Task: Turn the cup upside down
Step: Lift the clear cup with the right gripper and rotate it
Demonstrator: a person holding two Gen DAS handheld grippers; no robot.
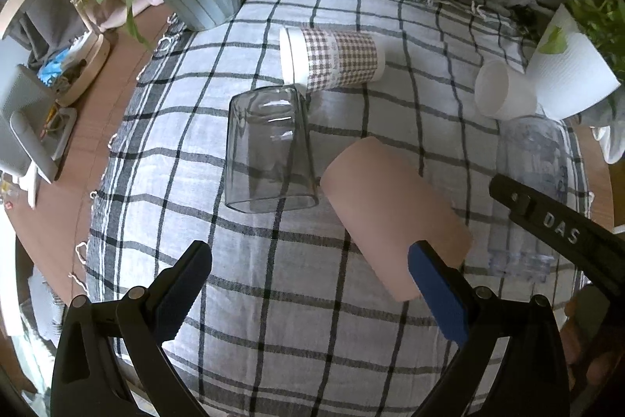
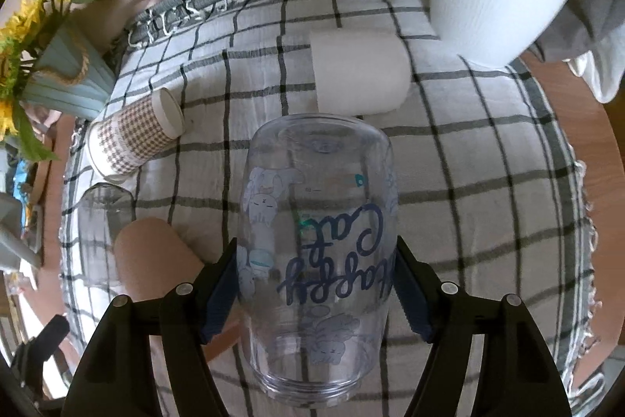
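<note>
**Clear printed cup upside down between the right jaws**

Right wrist view: the right gripper (image 2: 316, 290) has its blue pads against both sides of the clear printed cup (image 2: 316, 241), bottom center of frame. The cup's base points away from the camera, its mouth toward it, and the lettering reads inverted.

Left wrist view: the left gripper (image 1: 308, 284) sits bottom center with jaws spread wide and nothing between them. Its right pad overlaps the pink cup (image 1: 394, 213) lying on the checked cloth (image 1: 273, 319); can't tell if they touch. A smoky glass (image 1: 269, 151) stands upside down mid-frame, a houndstooth paper cup (image 1: 332, 61) lies above it, and a white cup (image 1: 502, 90) is at upper right.
</note>
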